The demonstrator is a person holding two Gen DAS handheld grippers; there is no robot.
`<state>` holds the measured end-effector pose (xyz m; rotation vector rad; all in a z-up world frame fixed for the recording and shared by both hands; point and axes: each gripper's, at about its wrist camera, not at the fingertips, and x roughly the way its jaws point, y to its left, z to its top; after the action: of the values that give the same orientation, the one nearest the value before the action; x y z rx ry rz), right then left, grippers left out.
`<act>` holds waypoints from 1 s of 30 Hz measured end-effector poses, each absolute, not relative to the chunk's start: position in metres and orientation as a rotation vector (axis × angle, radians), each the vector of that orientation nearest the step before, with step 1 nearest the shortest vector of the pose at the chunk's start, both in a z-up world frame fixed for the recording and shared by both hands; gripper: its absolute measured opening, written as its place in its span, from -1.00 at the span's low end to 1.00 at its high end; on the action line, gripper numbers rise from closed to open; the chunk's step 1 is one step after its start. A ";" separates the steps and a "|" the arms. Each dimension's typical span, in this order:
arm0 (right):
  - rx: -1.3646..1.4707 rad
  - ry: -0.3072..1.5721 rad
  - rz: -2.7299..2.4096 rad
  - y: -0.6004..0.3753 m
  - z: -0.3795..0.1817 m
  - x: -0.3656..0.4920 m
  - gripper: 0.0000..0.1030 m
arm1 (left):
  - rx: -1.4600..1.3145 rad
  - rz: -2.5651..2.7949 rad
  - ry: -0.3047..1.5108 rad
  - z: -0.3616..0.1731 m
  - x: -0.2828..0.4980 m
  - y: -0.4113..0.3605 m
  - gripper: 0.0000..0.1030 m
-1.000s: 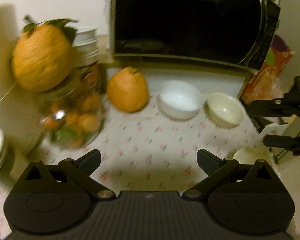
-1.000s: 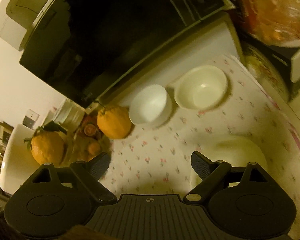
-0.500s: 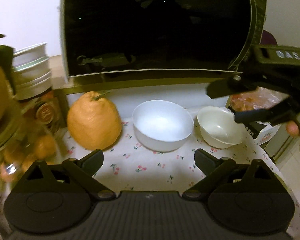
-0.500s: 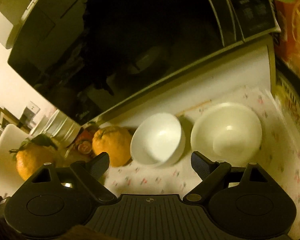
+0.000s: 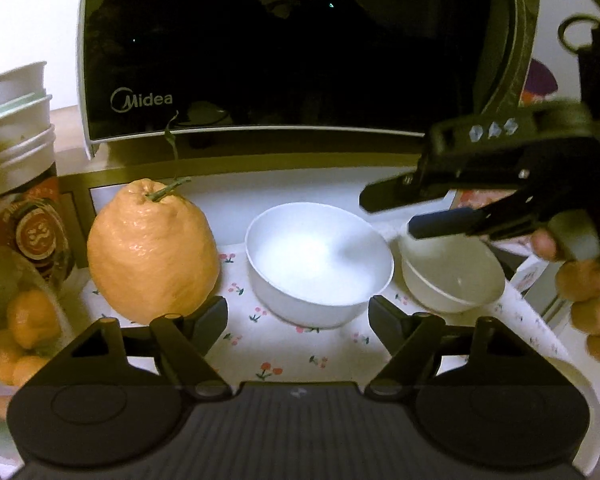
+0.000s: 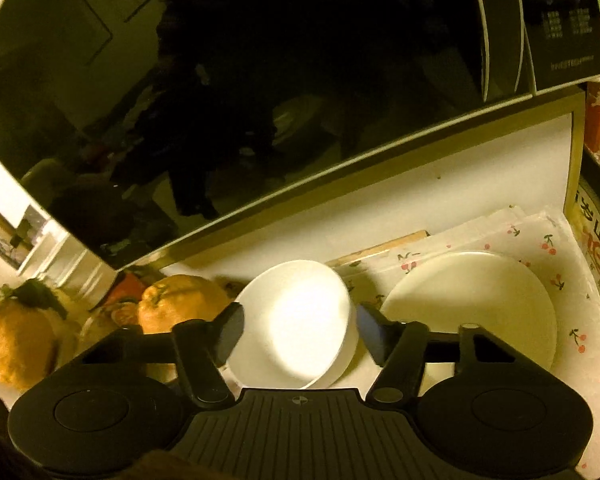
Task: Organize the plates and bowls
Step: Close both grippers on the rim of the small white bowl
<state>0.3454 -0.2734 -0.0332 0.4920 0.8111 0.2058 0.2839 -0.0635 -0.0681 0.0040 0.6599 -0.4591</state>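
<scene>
A white bowl (image 5: 320, 256) and a smaller cream bowl (image 5: 452, 276) stand side by side on the flowered cloth (image 5: 268, 344) in front of the microwave. My left gripper (image 5: 298, 314) sits just short of the white bowl, jaws closing, nothing between them. My right gripper (image 5: 396, 212) hovers from the right over the gap between the two bowls, jaws closing, touching neither. In the right wrist view the white bowl (image 6: 304, 328) fills the space between the fingers of the right gripper (image 6: 300, 328), with the cream bowl (image 6: 472, 304) to its right.
A black-fronted microwave (image 5: 292, 52) blocks the back. A large orange citrus (image 5: 152, 248) stands left of the white bowl. A glass jar of small oranges (image 5: 16, 320) and stacked tubs (image 5: 16, 132) crowd the left. A person's hand (image 5: 580, 280) holds the right gripper.
Both grippers have come closer to the bowls and lower. Both pairs of jaws have narrowed. The right gripper has slid left, from the cream bowl towards the white bowl.
</scene>
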 end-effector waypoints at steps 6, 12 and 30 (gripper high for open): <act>0.484 0.831 0.161 -0.275 -0.046 0.355 -0.27 | -0.004 -0.473 0.657 -0.073 0.291 -0.066 0.20; 0.468 0.845 0.130 -0.271 -0.052 0.363 -0.61 | -0.029 -0.490 0.651 -0.074 0.293 -0.066 0.10; 0.429 0.866 0.138 -0.247 -0.033 0.334 -0.71 | -0.075 -0.482 0.686 -0.048 0.278 -0.041 -0.01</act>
<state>0.3342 -0.2474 -0.0325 0.4287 0.8661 0.1382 0.2783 -0.0413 -0.0482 -0.0748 0.6855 -0.4819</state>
